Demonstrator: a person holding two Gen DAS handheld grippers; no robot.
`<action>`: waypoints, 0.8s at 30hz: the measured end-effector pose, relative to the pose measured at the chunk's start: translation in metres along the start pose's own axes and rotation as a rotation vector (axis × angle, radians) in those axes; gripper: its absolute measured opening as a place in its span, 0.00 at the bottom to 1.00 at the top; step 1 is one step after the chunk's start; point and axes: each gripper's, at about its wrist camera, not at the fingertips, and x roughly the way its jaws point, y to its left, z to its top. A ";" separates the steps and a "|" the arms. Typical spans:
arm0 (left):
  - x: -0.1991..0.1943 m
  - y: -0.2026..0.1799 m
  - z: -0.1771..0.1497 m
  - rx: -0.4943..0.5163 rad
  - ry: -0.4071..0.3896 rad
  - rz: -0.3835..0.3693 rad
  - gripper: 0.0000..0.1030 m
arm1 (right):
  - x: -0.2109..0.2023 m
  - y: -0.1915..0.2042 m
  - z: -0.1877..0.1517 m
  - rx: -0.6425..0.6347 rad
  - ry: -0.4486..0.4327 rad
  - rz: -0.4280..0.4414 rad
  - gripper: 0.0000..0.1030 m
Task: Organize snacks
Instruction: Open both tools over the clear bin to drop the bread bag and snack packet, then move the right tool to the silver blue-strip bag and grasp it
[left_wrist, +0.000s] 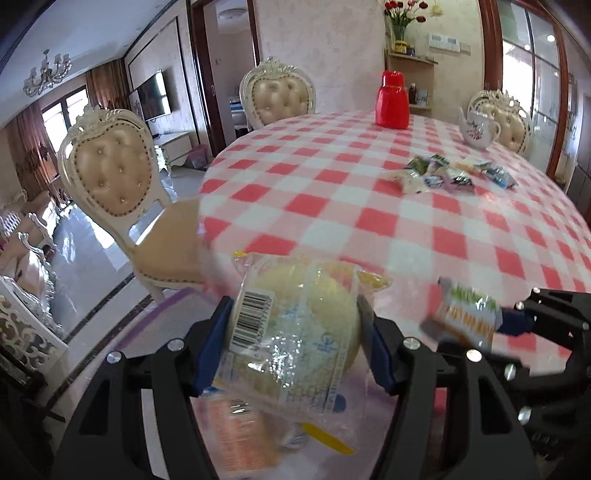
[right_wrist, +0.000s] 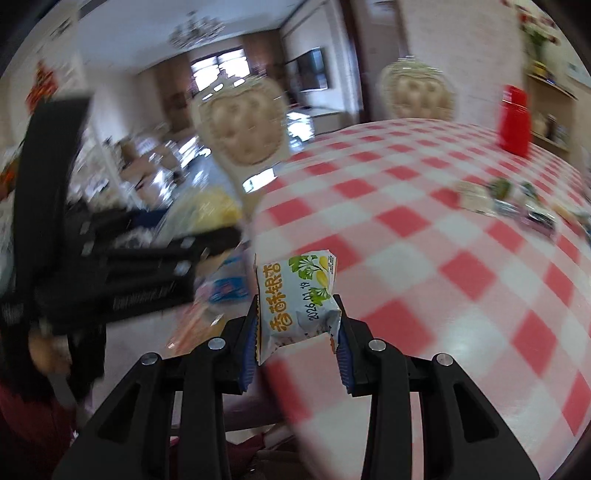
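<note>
Left wrist view: the left gripper (left_wrist: 295, 343) clamps its blue pads on a clear-wrapped pale yellow bun (left_wrist: 299, 325) above the near edge of the red-and-white checked table (left_wrist: 332, 206), where a loose pile of snack packets (left_wrist: 454, 173) lies well apart, near a red flask (left_wrist: 392, 100) and a white teapot (left_wrist: 478, 127). Right wrist view: the right gripper (right_wrist: 297, 325) has its jaws narrowly set, pinching a small white snack packet (right_wrist: 295, 299) with green and yellow print, held upright over the table's edge, with the left gripper blurred at the left.

tufted chairs (left_wrist: 110, 170), glossy floor (left_wrist: 92, 258), chandelier (left_wrist: 46, 72)
</note>
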 end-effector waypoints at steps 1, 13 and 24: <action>-0.001 0.008 -0.001 0.014 0.009 0.015 0.64 | 0.004 0.008 0.000 -0.018 0.011 0.016 0.35; 0.009 0.100 -0.044 -0.003 0.194 0.218 0.87 | 0.029 0.061 -0.009 -0.135 0.076 0.170 0.56; -0.002 0.005 0.015 -0.066 0.008 0.016 0.98 | -0.059 -0.089 -0.015 0.219 -0.102 -0.066 0.77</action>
